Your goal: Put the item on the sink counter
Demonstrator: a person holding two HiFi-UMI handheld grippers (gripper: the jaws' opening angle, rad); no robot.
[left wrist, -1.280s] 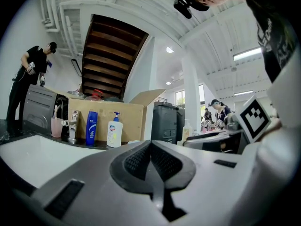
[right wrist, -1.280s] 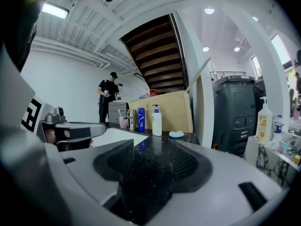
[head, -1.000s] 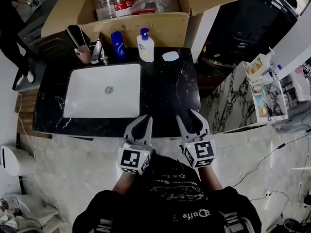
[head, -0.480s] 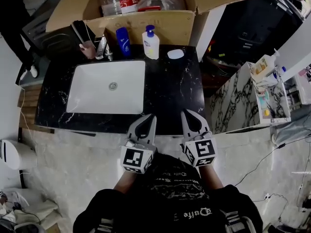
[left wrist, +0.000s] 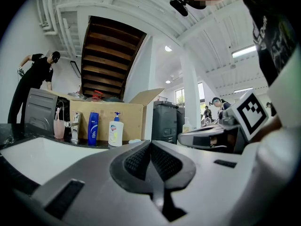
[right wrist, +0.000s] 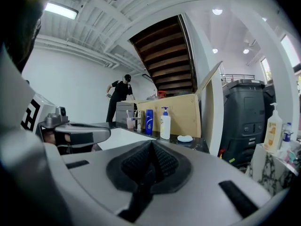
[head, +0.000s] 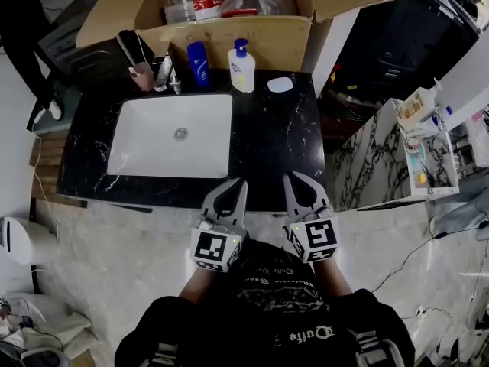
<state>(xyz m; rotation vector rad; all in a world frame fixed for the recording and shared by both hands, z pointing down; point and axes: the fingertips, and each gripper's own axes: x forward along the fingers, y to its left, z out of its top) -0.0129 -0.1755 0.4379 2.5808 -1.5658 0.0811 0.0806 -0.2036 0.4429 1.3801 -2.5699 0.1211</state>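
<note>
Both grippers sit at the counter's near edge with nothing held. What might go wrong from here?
1. The left gripper and right gripper are both shut and empty. Reaching into the cardboard box means passing over the pump bottle and blue bottle, which could get knocked over.
2. The bare sink counter lies mostly to the right of the basin. Something set near the basin's rim may slip in.

no readable text, shirt print [head: 306, 333] illegible
</note>
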